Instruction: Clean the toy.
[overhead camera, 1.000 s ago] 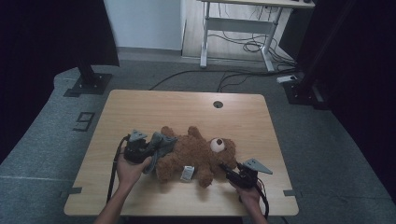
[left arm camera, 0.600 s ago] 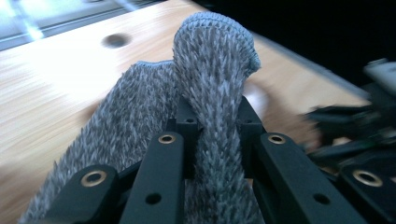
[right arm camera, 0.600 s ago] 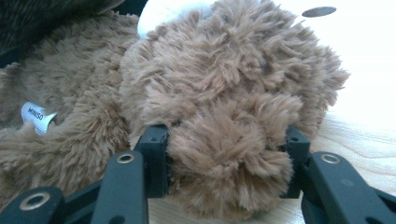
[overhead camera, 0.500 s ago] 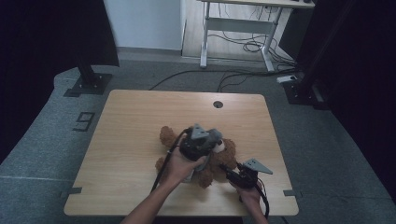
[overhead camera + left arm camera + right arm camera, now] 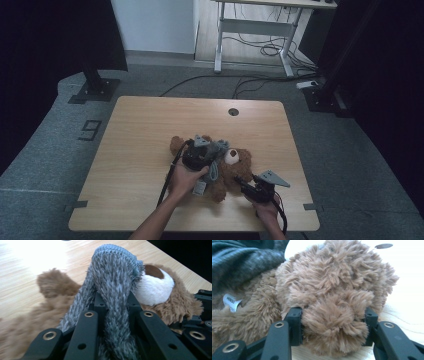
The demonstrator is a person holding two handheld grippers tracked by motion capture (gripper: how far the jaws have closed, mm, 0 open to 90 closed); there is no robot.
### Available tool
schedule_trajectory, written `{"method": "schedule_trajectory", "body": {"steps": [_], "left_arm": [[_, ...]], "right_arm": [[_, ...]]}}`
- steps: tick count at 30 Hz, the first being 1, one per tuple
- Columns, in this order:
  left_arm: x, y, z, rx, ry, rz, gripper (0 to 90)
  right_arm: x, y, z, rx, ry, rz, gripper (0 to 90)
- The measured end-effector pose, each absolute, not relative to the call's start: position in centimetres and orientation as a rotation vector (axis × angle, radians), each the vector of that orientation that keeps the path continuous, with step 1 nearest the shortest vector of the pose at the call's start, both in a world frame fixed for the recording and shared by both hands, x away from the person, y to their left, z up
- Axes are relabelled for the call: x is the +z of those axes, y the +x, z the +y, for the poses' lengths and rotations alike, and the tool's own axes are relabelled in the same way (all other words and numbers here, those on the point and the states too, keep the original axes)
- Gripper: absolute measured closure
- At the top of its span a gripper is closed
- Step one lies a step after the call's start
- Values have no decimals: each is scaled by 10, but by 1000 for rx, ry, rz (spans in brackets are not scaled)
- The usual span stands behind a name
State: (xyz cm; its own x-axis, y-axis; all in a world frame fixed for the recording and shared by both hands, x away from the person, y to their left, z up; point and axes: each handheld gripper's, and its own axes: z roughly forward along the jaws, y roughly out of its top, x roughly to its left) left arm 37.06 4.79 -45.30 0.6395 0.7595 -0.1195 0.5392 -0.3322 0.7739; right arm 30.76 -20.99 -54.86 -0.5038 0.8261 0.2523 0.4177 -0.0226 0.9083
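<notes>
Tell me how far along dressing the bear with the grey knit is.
Done: the left gripper is shut on the grey knit and holds it over the bear, beside the white muzzle. In hand: the right gripper is clamped on a furry limb, pinning the bear to the table. Left: the knit hangs loose, not yet fitted on the bear.

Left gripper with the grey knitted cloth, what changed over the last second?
The left gripper, shut on the grey knitted cloth, carried it from the left side of the brown plush teddy bear across its body toward the head. The right gripper stayed clamped on a furry limb of the bear, and the bear kept its place on the wooden table.
</notes>
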Motion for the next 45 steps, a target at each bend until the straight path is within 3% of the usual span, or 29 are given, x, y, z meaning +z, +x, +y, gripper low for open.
{"method": "schedule_trajectory", "body": {"steps": [13,22,27,34,45], "left_arm": [[-453,379,118,443,1961,1165,768],[-491,397,160,415,1970,1334,769],[-484,393,171,433,1951,1341,769],[-435,376,136,472,1927,1147,771],[-418,378,10,351,2056,890,769]], "right_arm": [[-549,308,-211,1546,1314,1891,508],[-550,308,-211,1551,1319,1886,509],[-550,308,-211,1551,1316,1886,509],[-550,308,-212,1552,1318,1884,510],[-551,308,-212,1550,1314,1883,510]]}}
